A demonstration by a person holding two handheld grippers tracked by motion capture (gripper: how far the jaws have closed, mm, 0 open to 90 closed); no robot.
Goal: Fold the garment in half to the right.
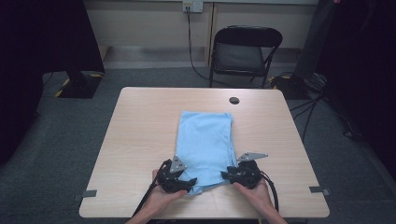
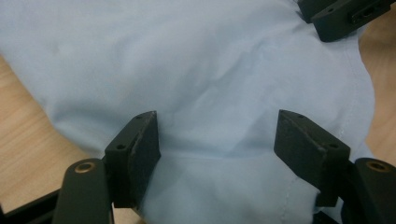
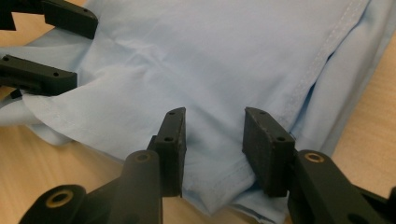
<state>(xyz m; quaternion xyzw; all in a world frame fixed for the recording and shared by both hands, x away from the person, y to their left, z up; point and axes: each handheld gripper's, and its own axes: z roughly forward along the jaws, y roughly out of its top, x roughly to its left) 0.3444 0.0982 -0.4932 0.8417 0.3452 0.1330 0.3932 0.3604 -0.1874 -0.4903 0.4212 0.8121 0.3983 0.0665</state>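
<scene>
The left gripper [image 1: 189, 182] and right gripper [image 1: 226, 175] flank the near edge of the folded blue cloth [image 1: 205, 140] on the bench [image 1: 140, 140], probably ready to fold it. The jaws of both stand apart over the cloth, the left wider, and hold nothing.

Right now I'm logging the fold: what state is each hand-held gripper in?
Left hand-held gripper: open, blue cloth between its jaws, not pinched.
Right hand-held gripper: open, cloth edge between its jaws, not pinched.

No readable text, label, brand, number or sign on anything in view.
</scene>
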